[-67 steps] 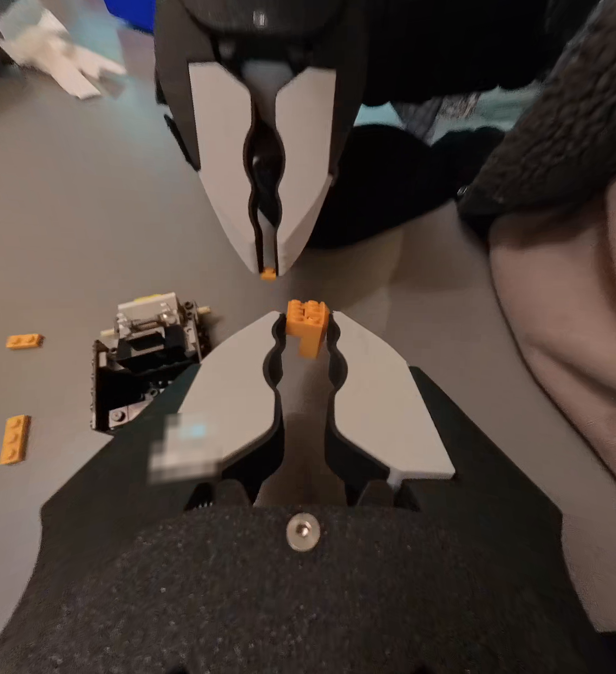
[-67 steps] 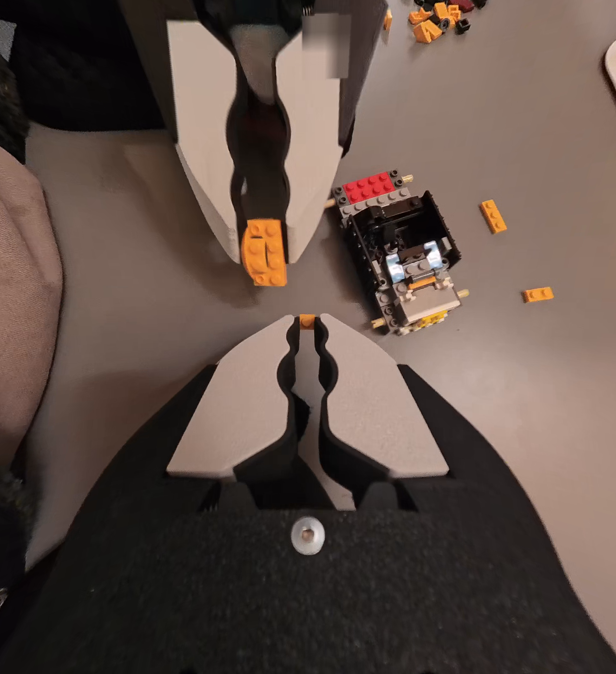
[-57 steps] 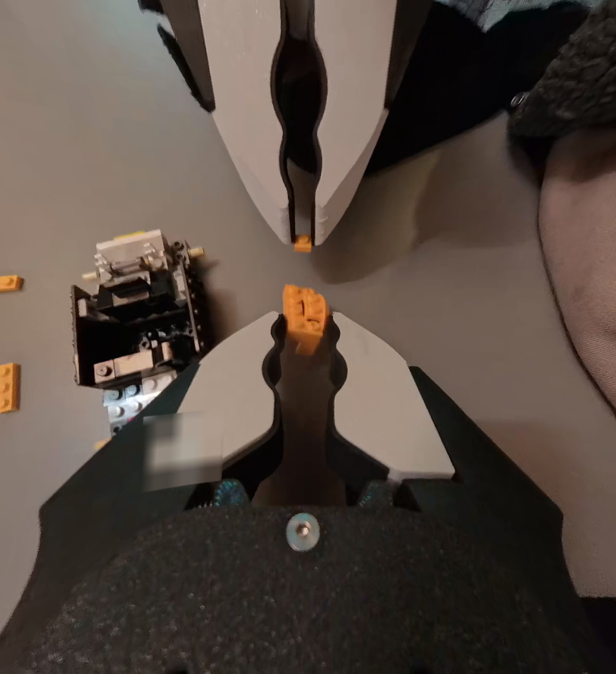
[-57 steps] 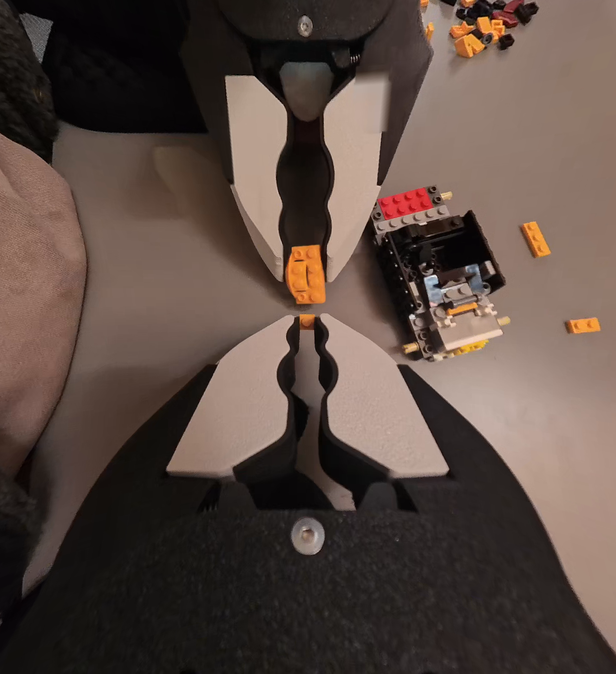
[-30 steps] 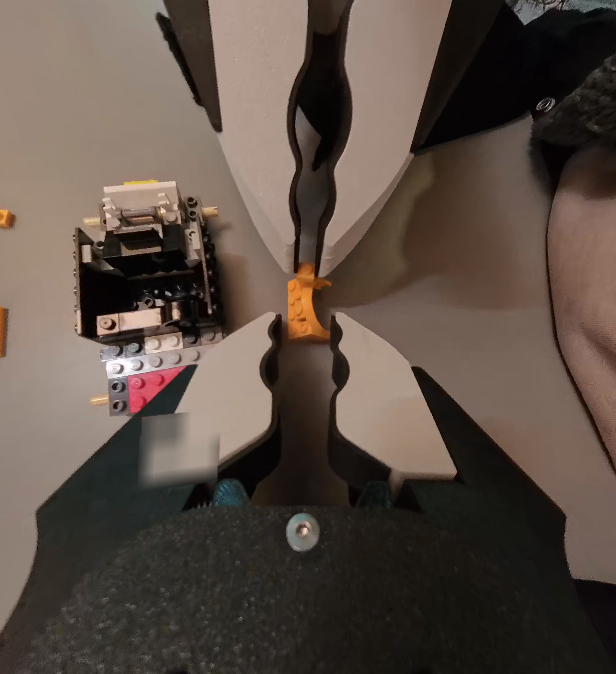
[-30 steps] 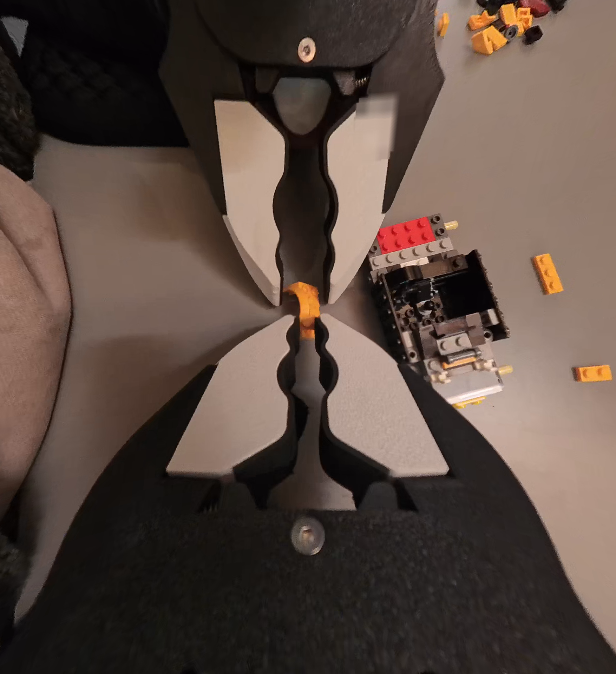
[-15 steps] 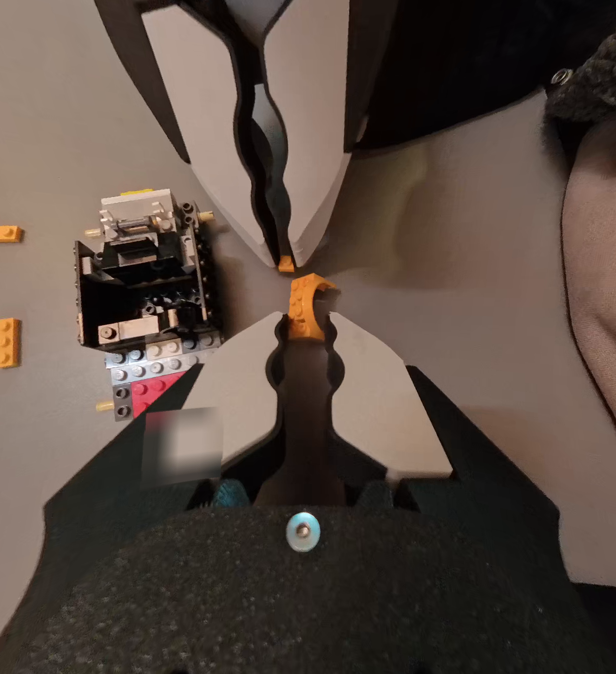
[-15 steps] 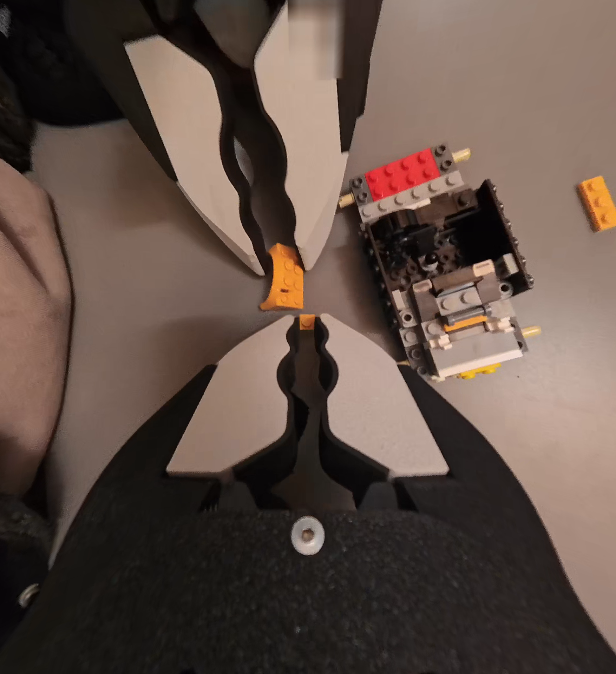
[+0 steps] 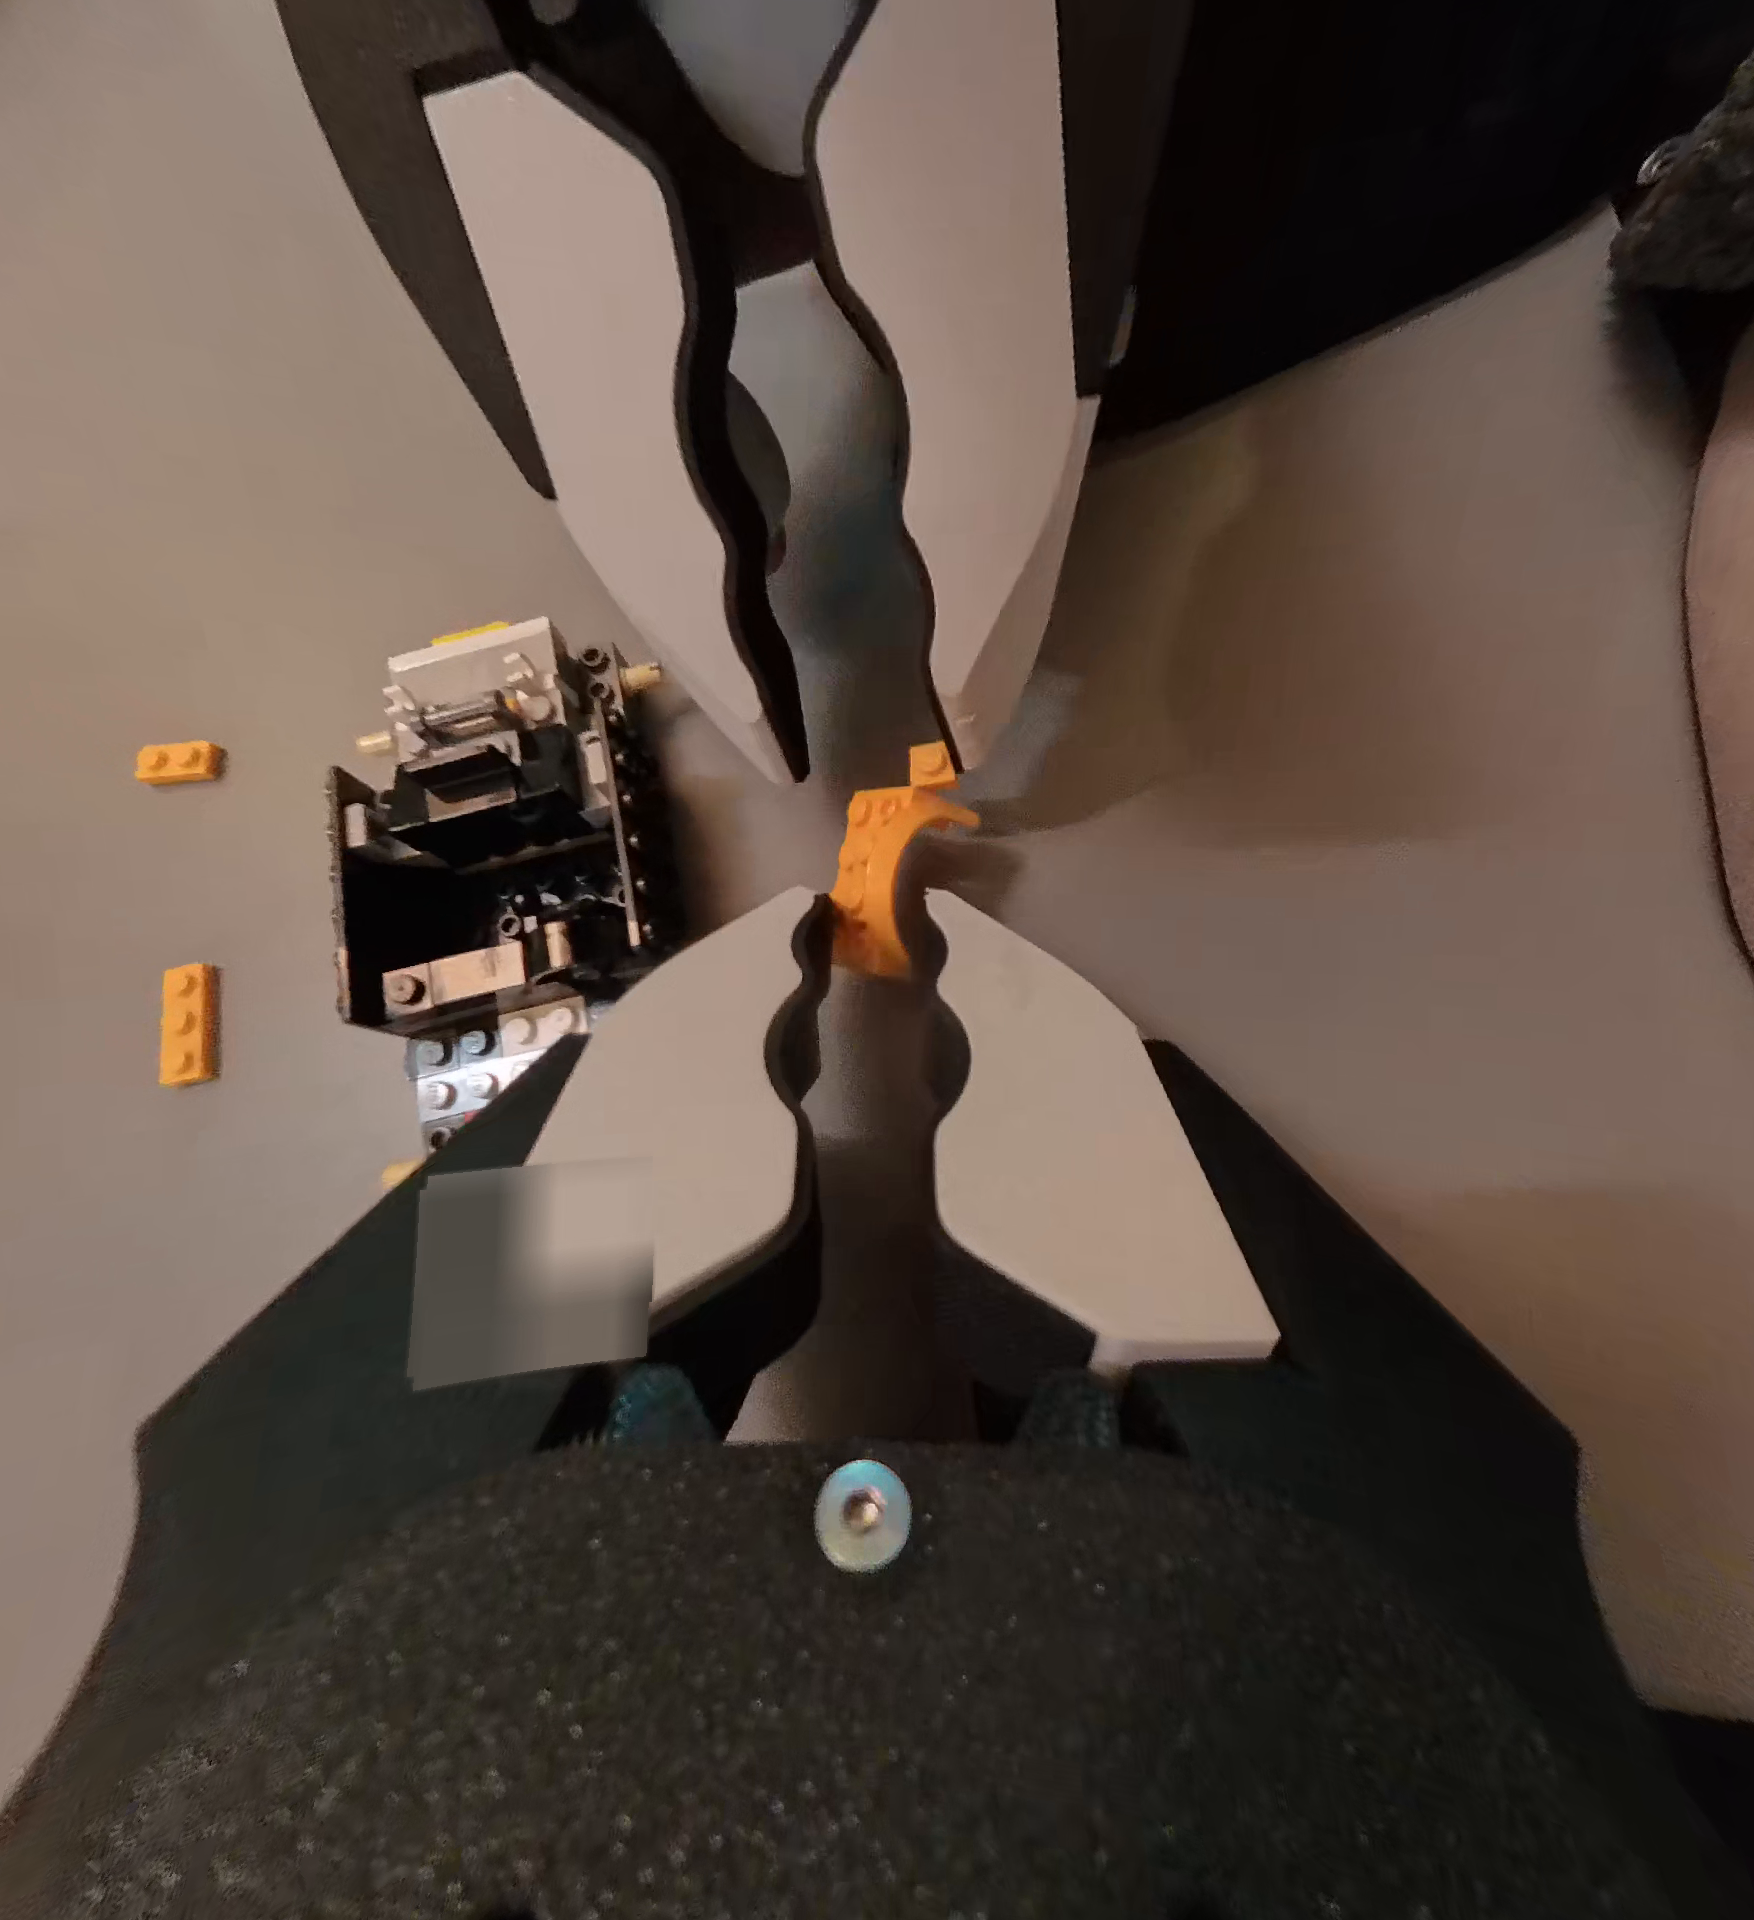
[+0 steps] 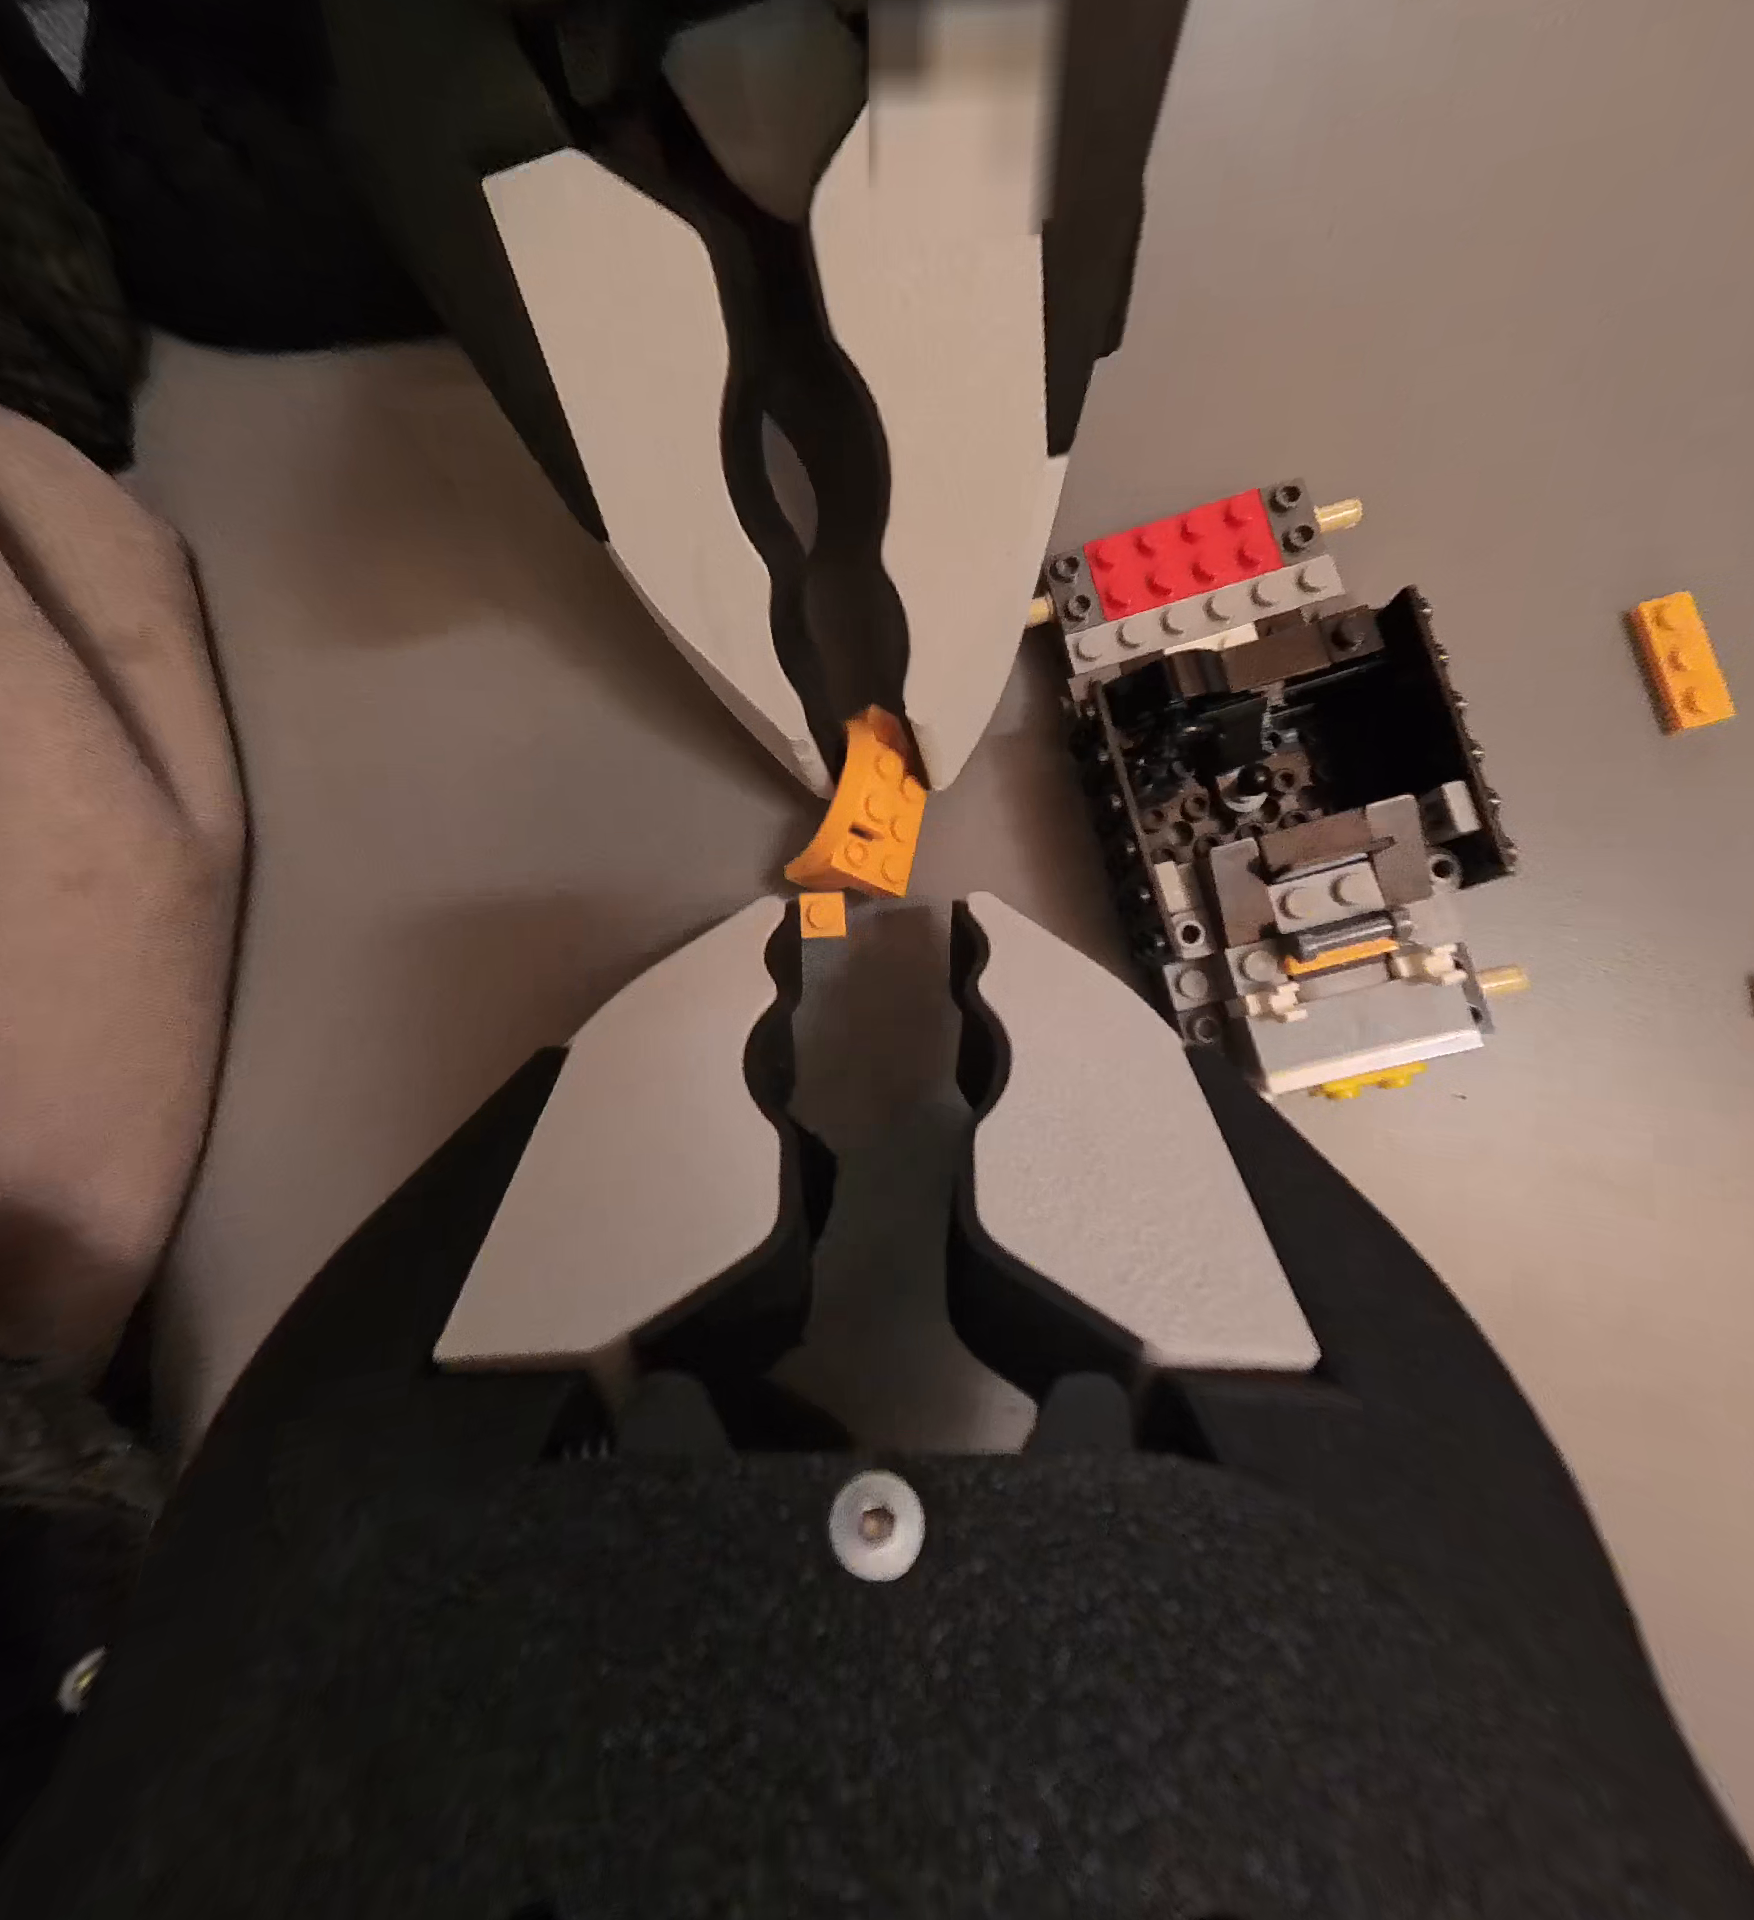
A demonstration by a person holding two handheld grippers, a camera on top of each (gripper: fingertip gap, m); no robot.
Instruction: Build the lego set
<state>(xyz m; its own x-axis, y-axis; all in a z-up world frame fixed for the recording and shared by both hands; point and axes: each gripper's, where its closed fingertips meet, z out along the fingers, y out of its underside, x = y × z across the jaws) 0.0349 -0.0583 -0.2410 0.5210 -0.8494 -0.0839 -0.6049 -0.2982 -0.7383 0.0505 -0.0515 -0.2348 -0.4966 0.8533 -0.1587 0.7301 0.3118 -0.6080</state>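
My left gripper is shut on an orange arch piece and holds it above the grey table. My right gripper faces it tip to tip with its jaws apart. A tiny orange piece sits against the right gripper's left fingertip, just under the arch piece; I cannot tell whether it is joined to the arch. In the left wrist view the tiny piece shows just above the arch, by the tip of the right gripper. The left gripper shows at the top of the right wrist view.
The partly built black and grey lego model with a red plate lies on the table beside the grippers, also in the left wrist view. Two loose orange plates lie beyond it. A person's beige clothing borders the table.
The grippers came together again after drawing apart. My right gripper has opened, and the tiny orange piece now sits at one fingertip beside the arch. The left gripper still holds the arch.
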